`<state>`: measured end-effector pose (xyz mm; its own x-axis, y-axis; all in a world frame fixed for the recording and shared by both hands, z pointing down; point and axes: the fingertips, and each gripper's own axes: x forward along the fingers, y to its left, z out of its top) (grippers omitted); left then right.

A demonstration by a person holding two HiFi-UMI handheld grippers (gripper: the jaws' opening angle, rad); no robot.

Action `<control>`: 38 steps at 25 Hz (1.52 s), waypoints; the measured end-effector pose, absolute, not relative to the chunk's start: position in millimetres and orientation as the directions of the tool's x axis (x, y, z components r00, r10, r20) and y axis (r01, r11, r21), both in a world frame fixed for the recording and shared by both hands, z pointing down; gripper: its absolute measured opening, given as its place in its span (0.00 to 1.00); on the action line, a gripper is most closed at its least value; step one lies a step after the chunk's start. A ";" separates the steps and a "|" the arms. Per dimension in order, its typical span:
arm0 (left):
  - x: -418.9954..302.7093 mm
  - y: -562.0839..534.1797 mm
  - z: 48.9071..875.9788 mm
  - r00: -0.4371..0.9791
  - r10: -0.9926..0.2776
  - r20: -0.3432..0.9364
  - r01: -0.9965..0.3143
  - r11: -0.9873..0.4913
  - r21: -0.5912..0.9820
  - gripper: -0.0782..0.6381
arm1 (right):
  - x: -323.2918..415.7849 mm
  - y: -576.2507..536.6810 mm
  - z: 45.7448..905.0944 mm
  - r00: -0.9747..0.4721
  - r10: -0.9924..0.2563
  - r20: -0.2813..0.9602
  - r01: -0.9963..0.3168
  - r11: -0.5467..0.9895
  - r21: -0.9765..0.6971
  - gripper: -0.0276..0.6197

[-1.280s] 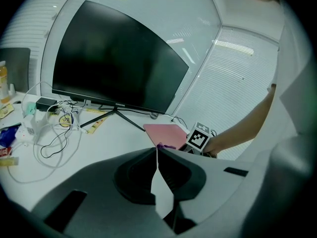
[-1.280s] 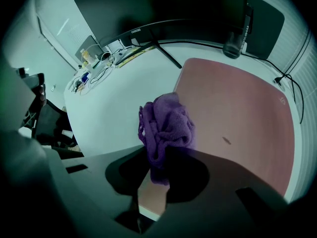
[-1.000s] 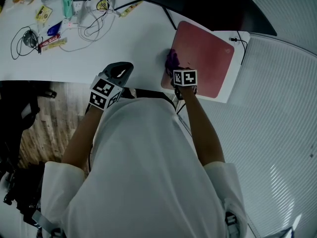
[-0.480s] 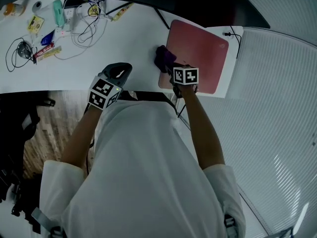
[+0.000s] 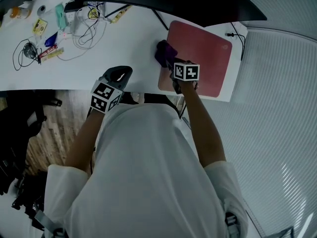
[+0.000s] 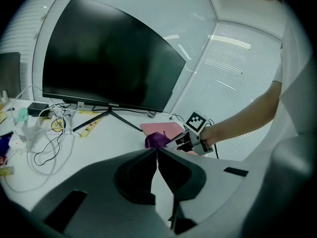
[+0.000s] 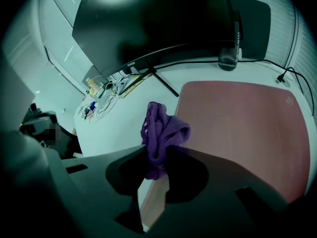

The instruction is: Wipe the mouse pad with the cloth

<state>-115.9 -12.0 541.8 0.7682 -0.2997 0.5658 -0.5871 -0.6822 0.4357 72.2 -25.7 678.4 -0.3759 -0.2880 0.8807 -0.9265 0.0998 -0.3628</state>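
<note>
Moved: cloth (image 7: 161, 128) now at mouse pad (image 7: 237, 128) edge. Right gripper (image 7: 156, 152) fingers pinch it; left gripper (image 6: 156, 150) closed, empty. Sweep right of fingers, pressing flat.

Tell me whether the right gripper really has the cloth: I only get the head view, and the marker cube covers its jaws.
Observer: Yes. In the right gripper view the right gripper is shut on the purple cloth, which bunches up out of the jaws.
Operator: And the left one, is it carrying anything?
Observer: No. The left gripper view shows the left gripper with its jaws together and nothing between them.
</note>
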 end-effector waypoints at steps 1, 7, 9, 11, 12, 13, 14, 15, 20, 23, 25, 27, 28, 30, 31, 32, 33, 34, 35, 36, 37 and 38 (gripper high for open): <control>-112.9 -8.8 540.6 0.762 -0.307 0.570 -0.597 -0.675 0.434 0.14 | 75.3 -26.9 680.3 -0.379 -0.293 0.878 -0.925 0.096 -0.367 0.19; -90.5 11.7 538.9 0.732 -0.324 0.599 -0.633 -0.649 0.422 0.14 | 103.2 -33.3 692.3 -0.381 -0.318 0.868 -0.922 0.058 -0.383 0.19; -83.3 17.5 539.9 0.724 -0.327 0.607 -0.641 -0.643 0.419 0.14 | 114.9 -32.8 696.1 -0.377 -0.319 0.870 -0.923 0.048 -0.382 0.19; -75.9 22.4 540.9 0.718 -0.325 0.615 -0.647 -0.639 0.417 0.14 | 127.4 -31.5 699.0 -0.374 -0.323 0.869 -0.922 0.032 -0.385 0.19; -72.4 24.4 541.3 0.716 -0.324 0.618 -0.648 -0.638 0.416 0.14 | 133.9 -30.8 700.0 -0.371 -0.326 0.869 -0.922 0.023 -0.385 0.19; -69.1 26.0 541.6 0.715 -0.321 0.621 -0.648 -0.639 0.415 0.14 | 140.3 -30.2 700.6 -0.369 -0.330 0.869 -0.922 0.014 -0.386 0.19; -65.6 27.5 541.8 0.713 -0.319 0.624 -0.648 -0.640 0.413 0.14 | 146.5 -29.3 701.0 -0.366 -0.334 0.869 -0.922 0.006 -0.386 0.19; -61.9 29.1 541.9 0.713 -0.316 0.626 -0.647 -0.642 0.412 0.14 | 152.9 -28.1 701.1 -0.364 -0.338 0.868 -0.922 -0.003 -0.387 0.19; -40.8 34.7 541.9 0.713 -0.300 0.634 -0.636 -0.656 0.406 0.14 | 185.2 -20.2 702.2 -0.351 -0.359 0.865 -0.919 -0.045 -0.392 0.19; -27.9 37.4 541.6 0.716 -0.290 0.635 -0.627 -0.666 0.403 0.14 | 204.1 -15.5 702.4 -0.339 -0.369 0.865 -0.920 -0.064 -0.387 0.19; -19.9 39.0 541.2 0.717 -0.284 0.636 -0.622 -0.672 0.401 0.14 | 217.3 -12.6 702.5 -0.328 -0.374 0.868 -0.922 -0.076 -0.381 0.19; -13.2 40.5 540.5 0.718 -0.279 0.638 -0.618 -0.678 0.398 0.14 | 231.0 -9.4 702.1 -0.315 -0.379 0.870 -0.923 -0.089 -0.374 0.19; -9.9 41.5 540.2 0.718 -0.277 0.639 -0.615 -0.681 0.396 0.14 | 238.1 -7.6 702.0 -0.309 -0.383 0.871 -0.924 -0.097 -0.370 0.19; -3.3 43.4 539.9 0.718 -0.274 0.640 -0.612 -0.686 0.393 0.14 | 253.1 -3.7 702.2 -0.298 -0.388 0.872 -0.924 -0.112 -0.365 0.19; 0.2 44.2 539.7 0.717 -0.273 0.641 -0.611 -0.688 0.391 0.14 | 260.6 -1.9 702.2 -0.293 -0.390 0.873 -0.924 -0.119 -0.363 0.19; 3.5 44.8 539.4 0.717 -0.273 0.641 -0.611 -0.690 0.389 0.14 | 268.0 -0.2 702.1 -0.287 -0.393 0.873 -0.924 -0.125 -0.361 0.19; 6.6 45.4 539.1 0.716 -0.274 0.642 -0.611 -0.691 0.387 0.14 | 275.2 1.3 702.0 -0.282 -0.396 0.874 -0.925 -0.131 -0.358 0.19; 9.6 45.9 538.8 0.716 -0.274 0.642 -0.611 -0.691 0.386 0.14 | 282.2 2.7 702.1 -0.277 -0.398 0.875 -0.925 -0.136 -0.355 0.19; 12.4 46.3 538.5 0.715 -0.275 0.643 -0.612 -0.691 0.385 0.14 | 289.0 4.1 702.3 -0.273 -0.399 0.875 -0.925 -0.142 -0.353 0.19; 15.4 46.7 538.3 0.714 -0.276 0.644 -0.613 -0.691 0.384 0.14 | 295.9 5.3 702.8 -0.268 -0.400 0.876 -0.925 -0.147 -0.350 0.19; 18.6 47.2 538.2 0.713 -0.277 0.644 -0.614 -0.690 0.383 0.14 | 303.0 6.4 703.2 -0.264 -0.402 0.877 -0.925 -0.151 -0.348 0.19; 21.9 48.0 538.1 0.712 -0.277 0.645 -0.615 -0.690 0.382 0.14 | 310.3 7.6 703.6 -0.259 -0.403 0.878 -0.926 -0.155 -0.344 0.19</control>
